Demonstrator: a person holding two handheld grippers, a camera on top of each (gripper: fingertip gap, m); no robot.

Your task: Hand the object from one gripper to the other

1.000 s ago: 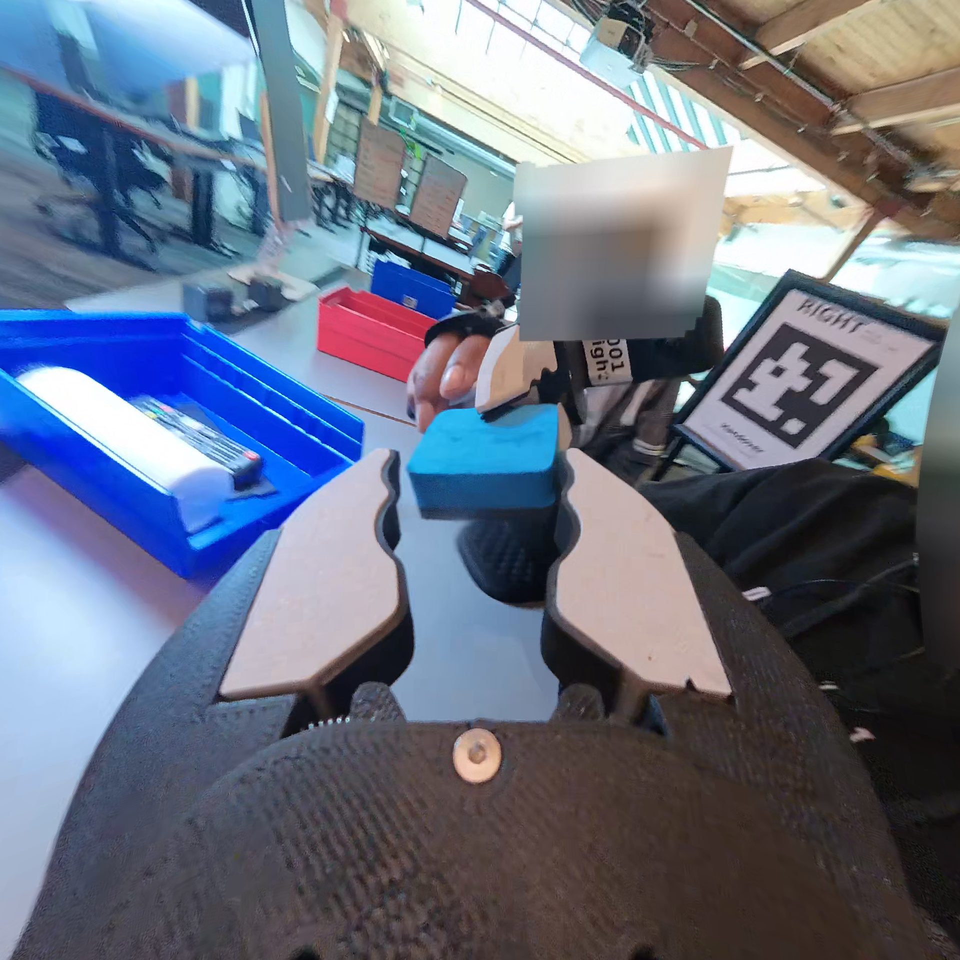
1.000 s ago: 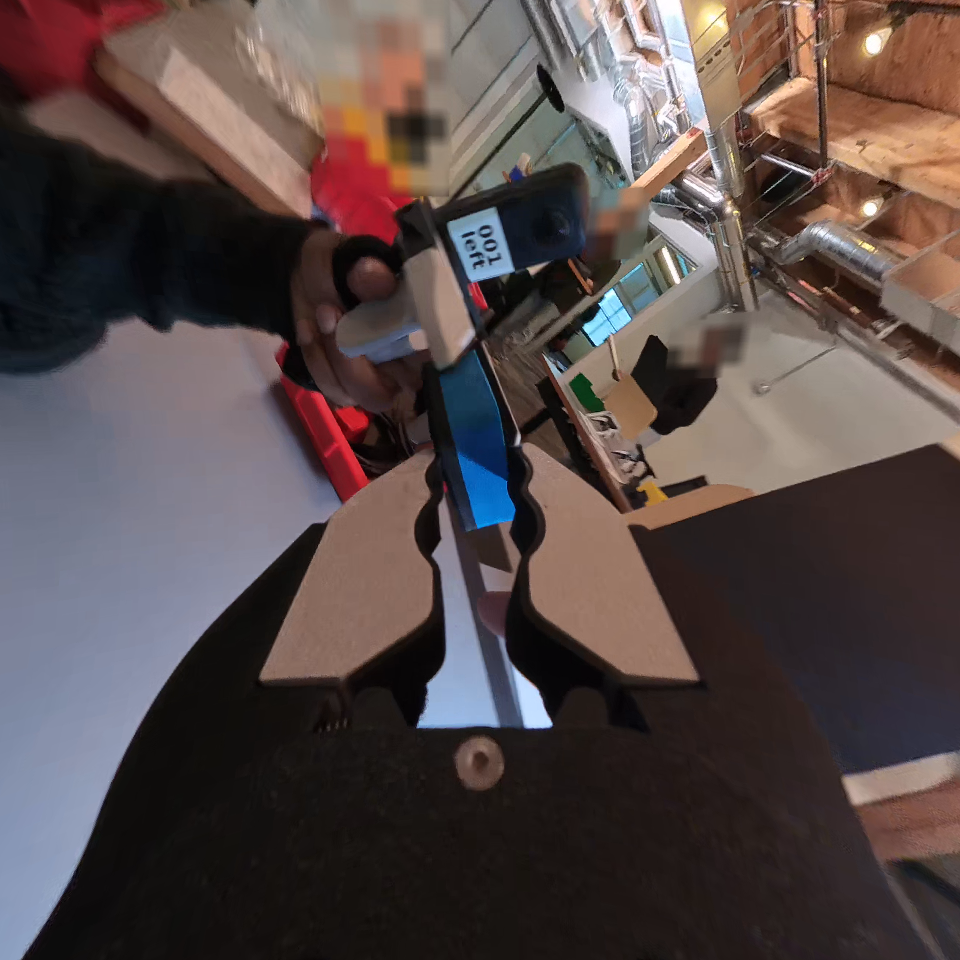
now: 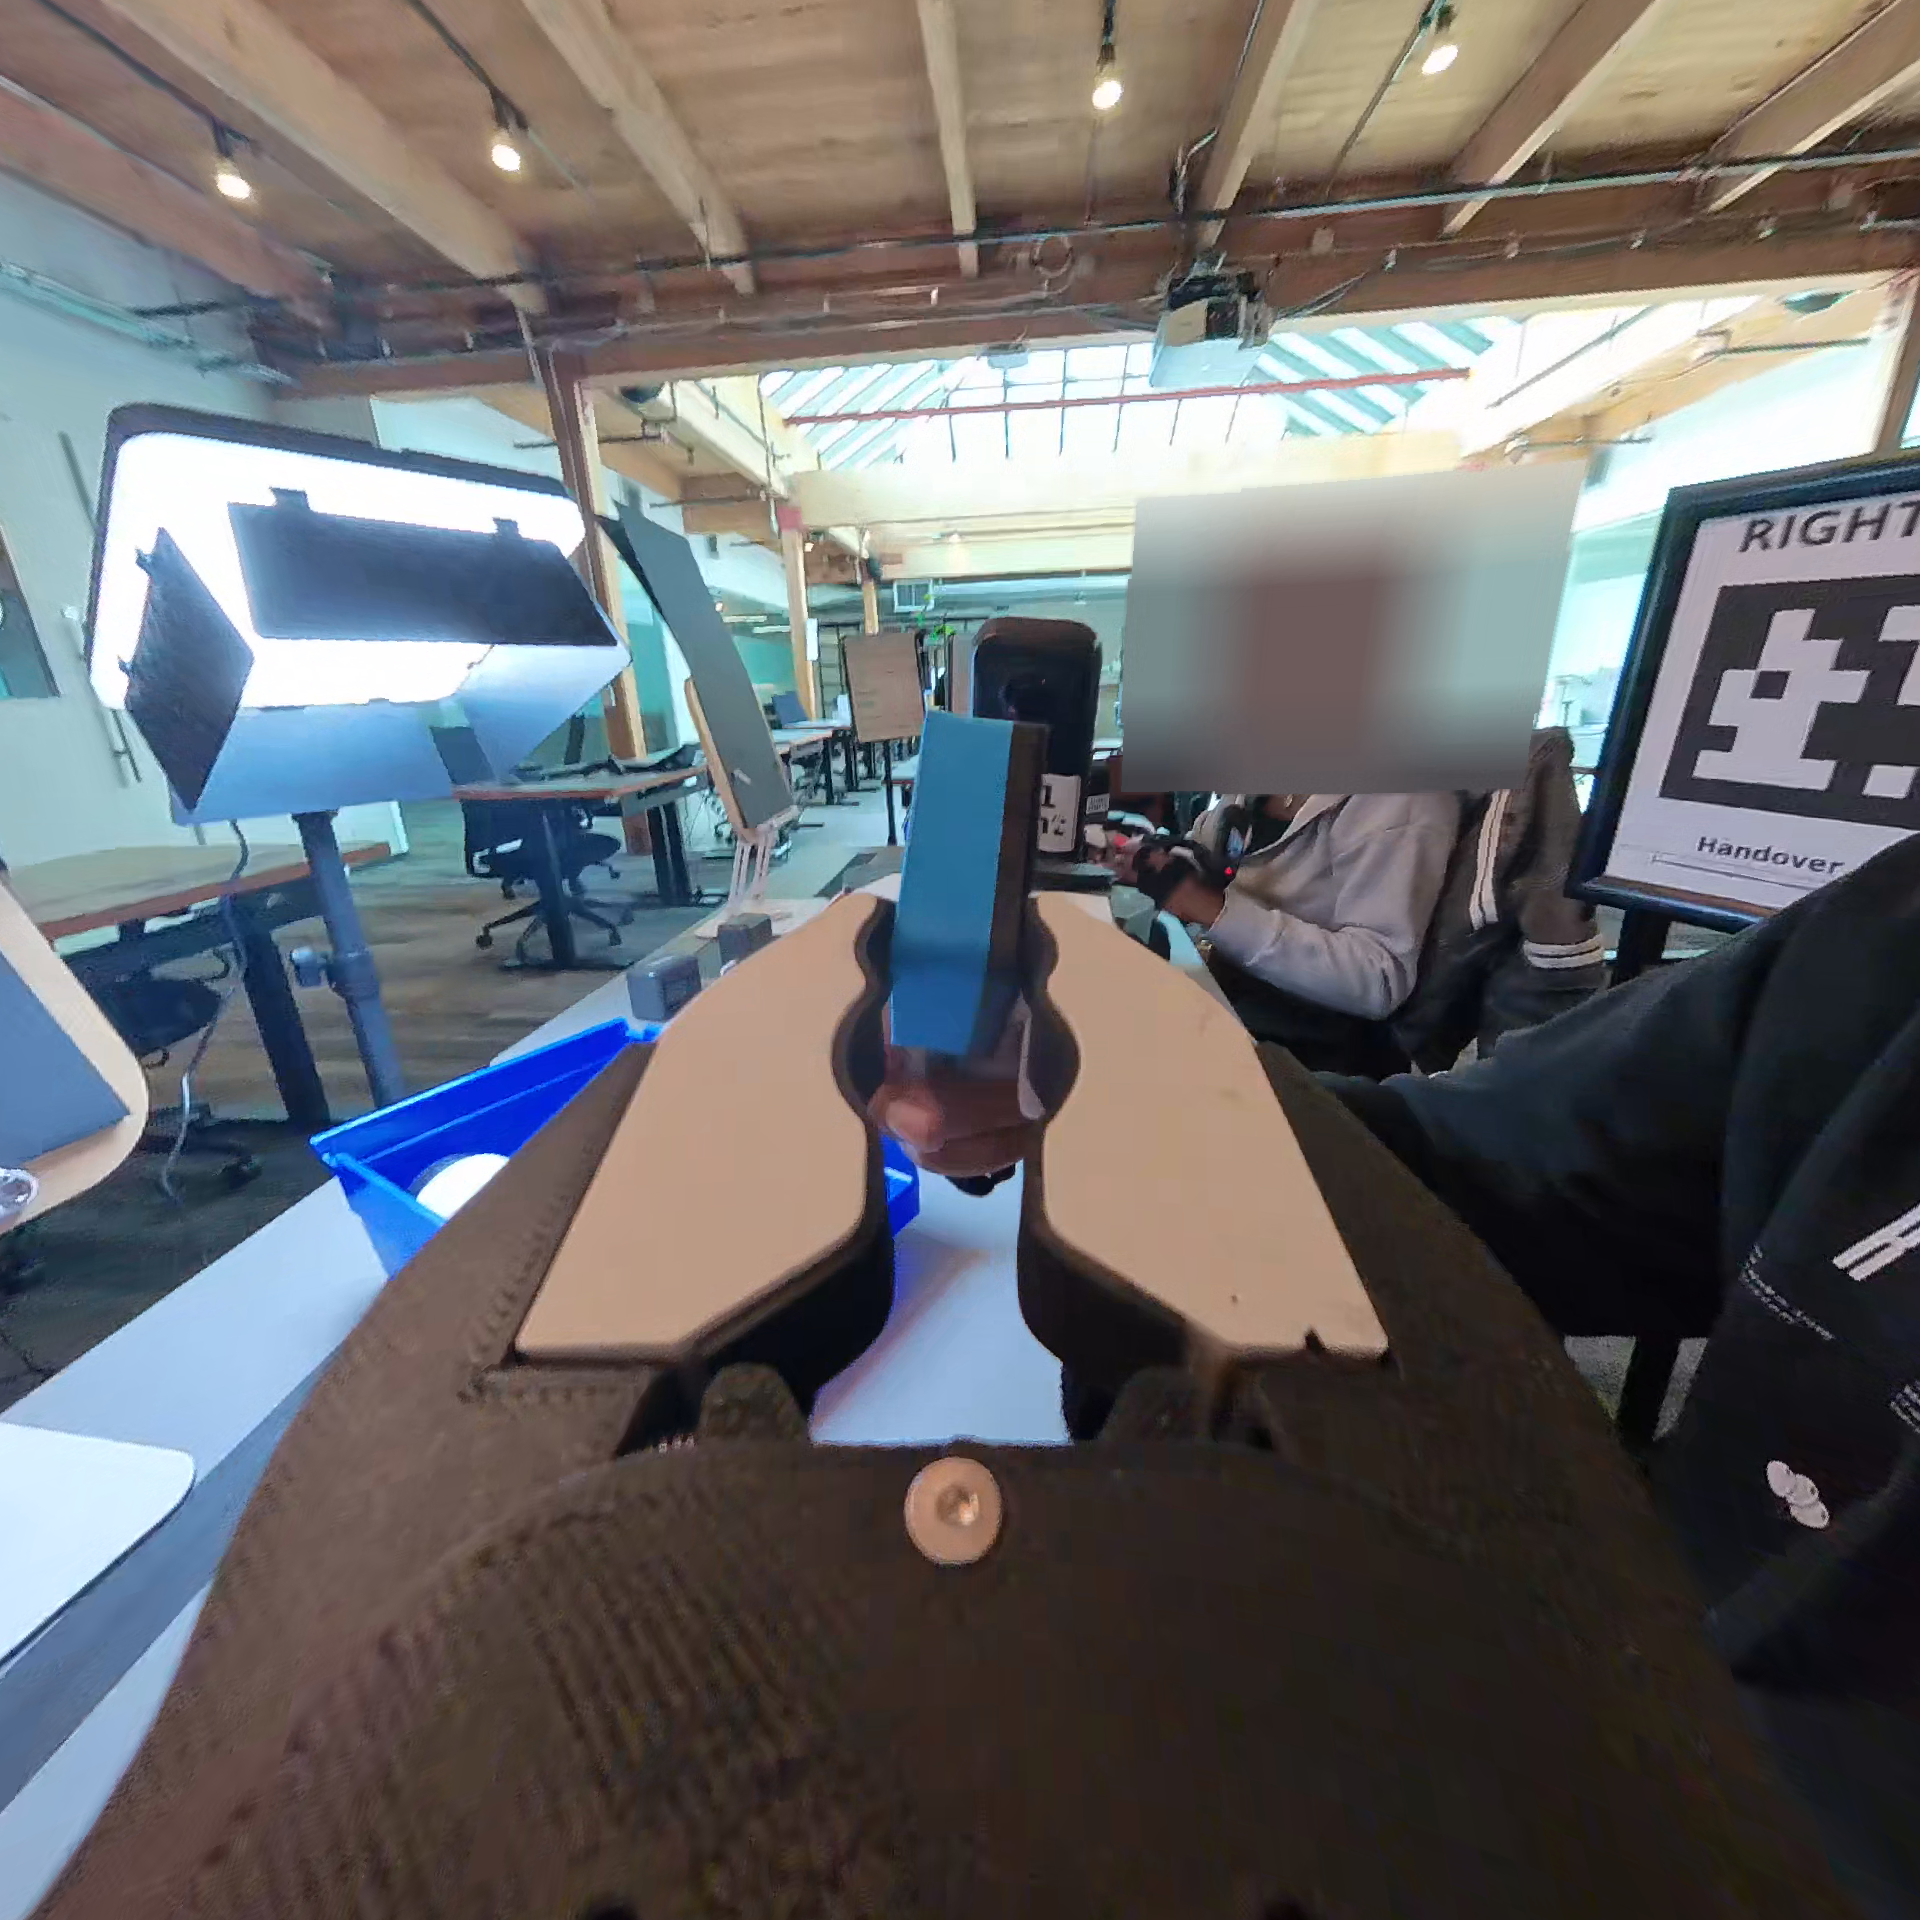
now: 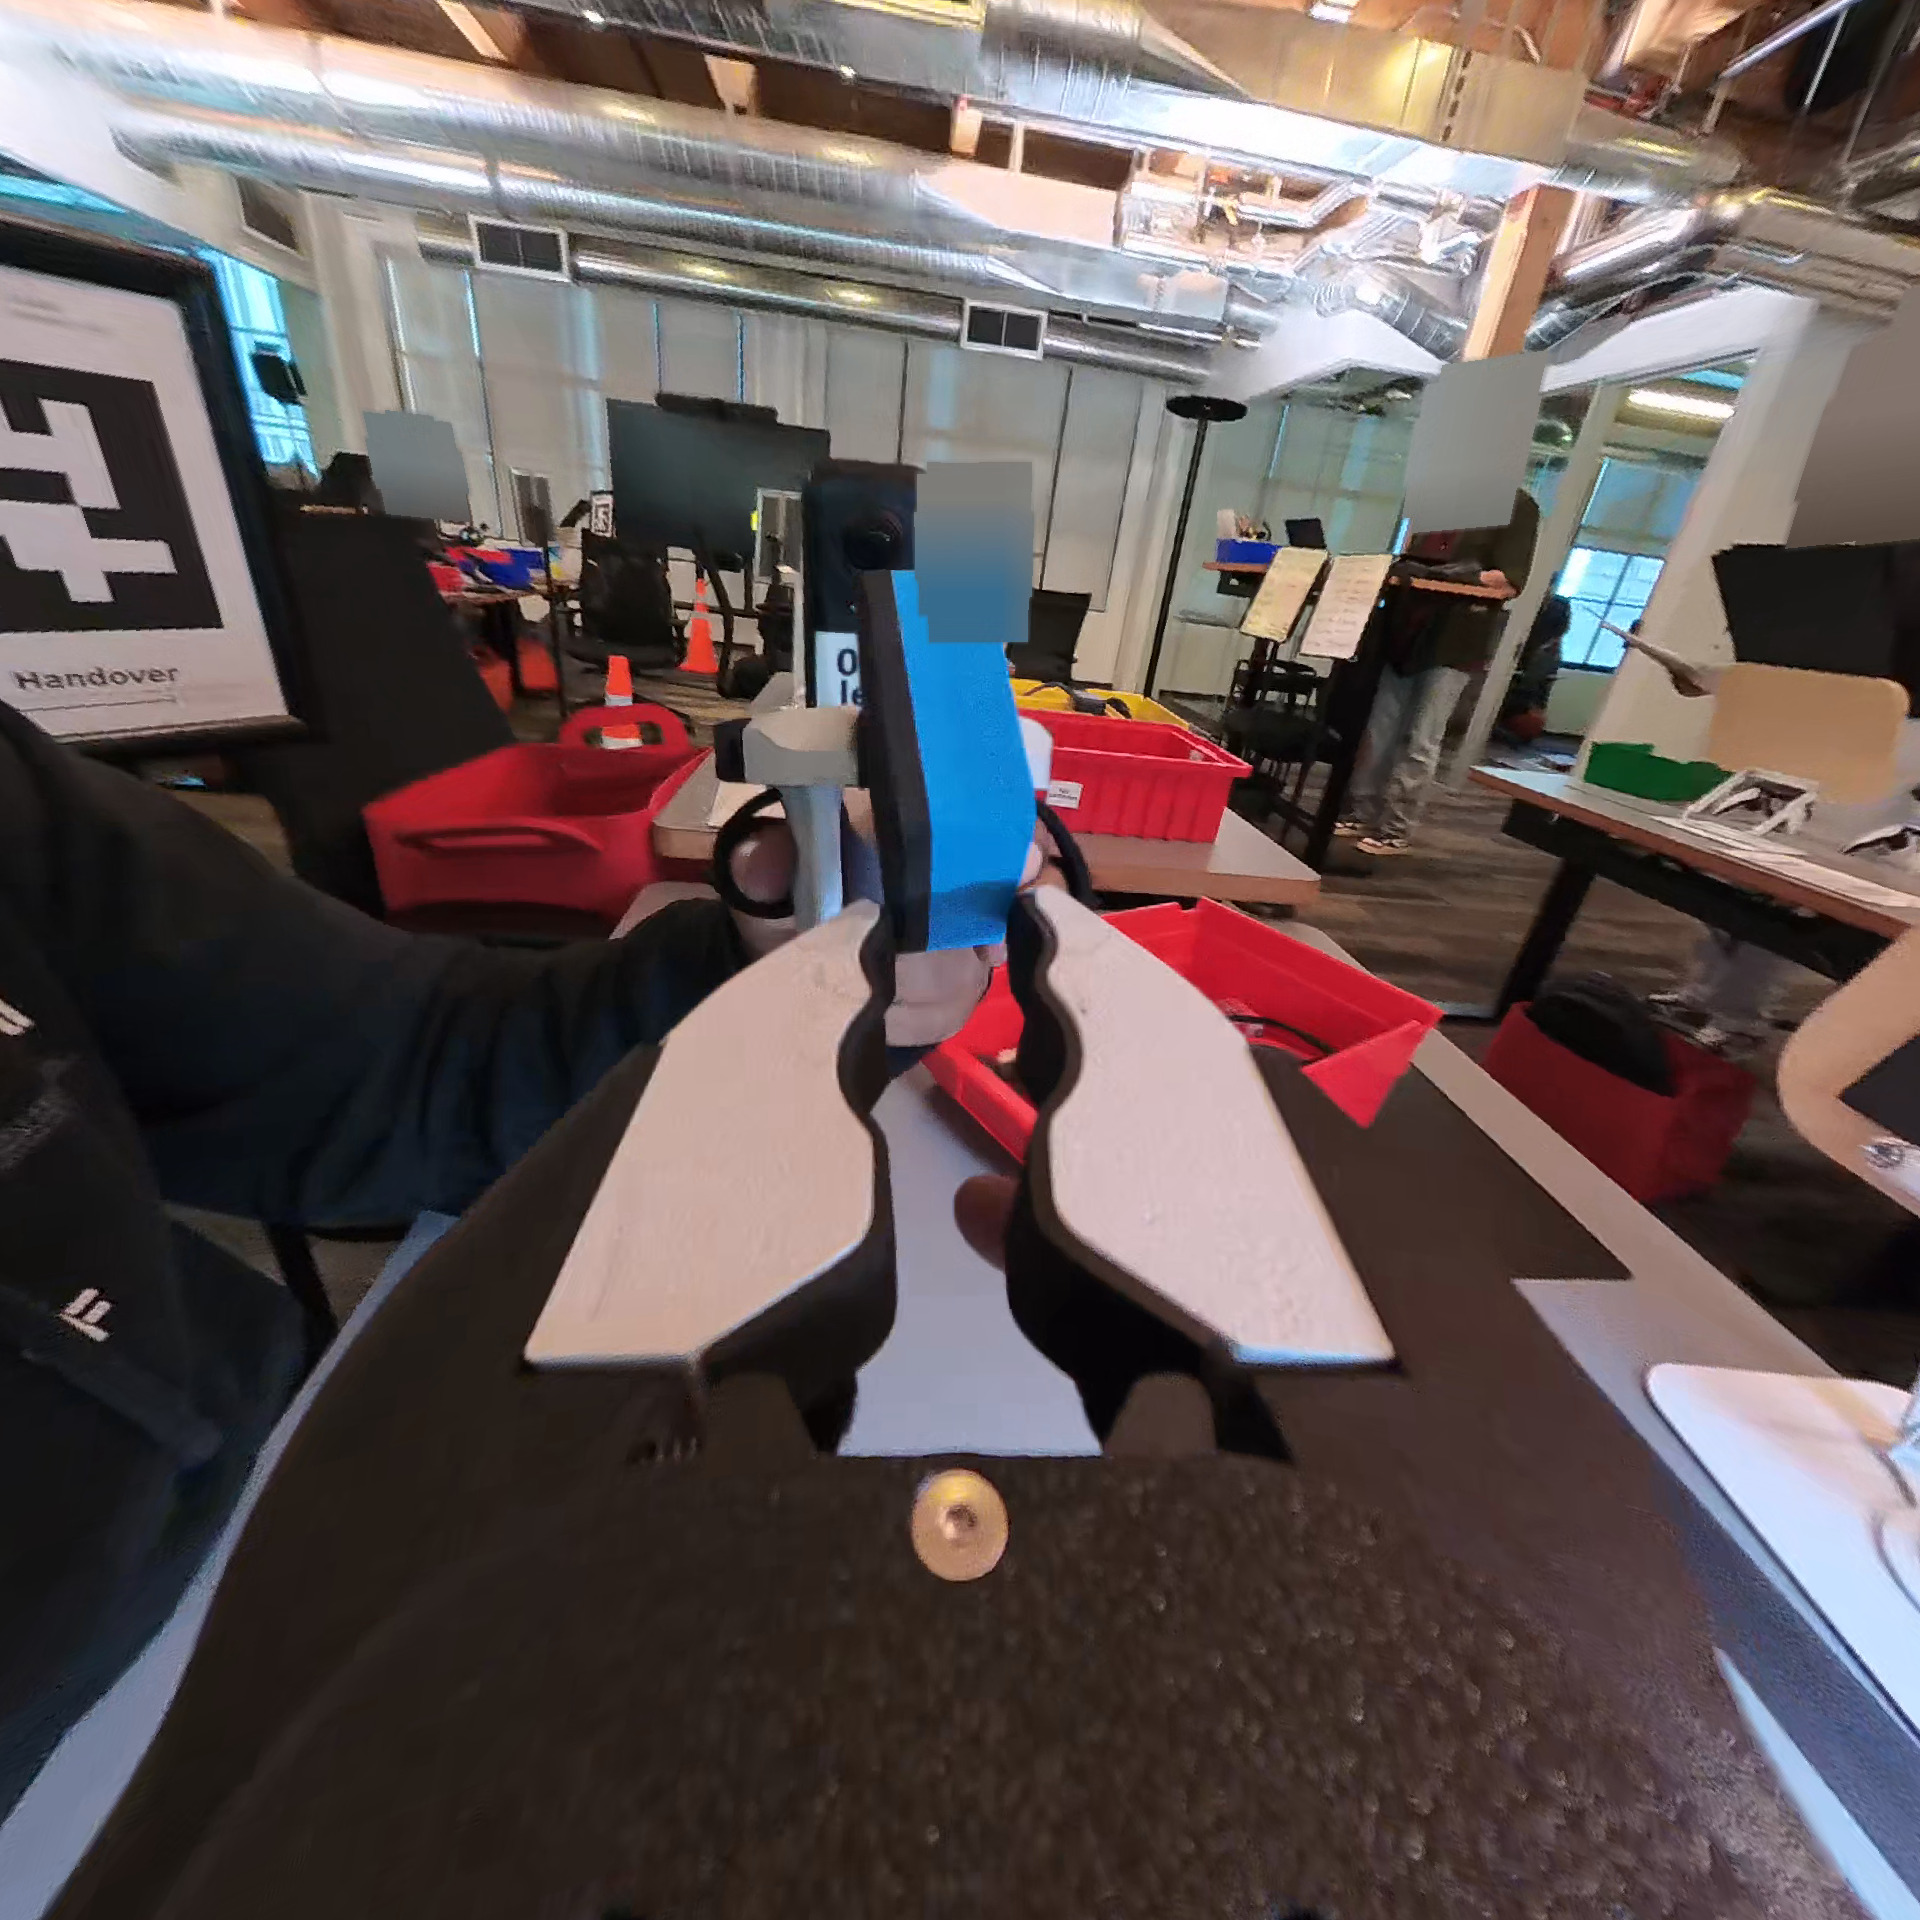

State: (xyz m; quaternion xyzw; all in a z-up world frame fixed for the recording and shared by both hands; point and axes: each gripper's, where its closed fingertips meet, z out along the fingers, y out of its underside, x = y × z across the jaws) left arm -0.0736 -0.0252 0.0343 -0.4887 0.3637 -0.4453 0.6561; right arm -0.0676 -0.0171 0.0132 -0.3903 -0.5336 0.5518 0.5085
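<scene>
The left gripper [image 3: 951, 961] is clamped on the lower end of the upright blue foam eraser [image 3: 951, 883], held up above the table. The right gripper [image 4: 945, 940] seems closed on it too, though contact is hard to confirm; tighten it before the left lets go. A blue bin [image 3: 468, 1132] and red bins [image 4: 1236, 987] lie below, clear of the exchange.

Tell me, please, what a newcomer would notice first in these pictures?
The upright blue block sits dead centre in both views, between the fingertips of the left gripper and the right gripper. Then the glowing light panel at the left wrist view's left, and red bins behind the block.
</scene>
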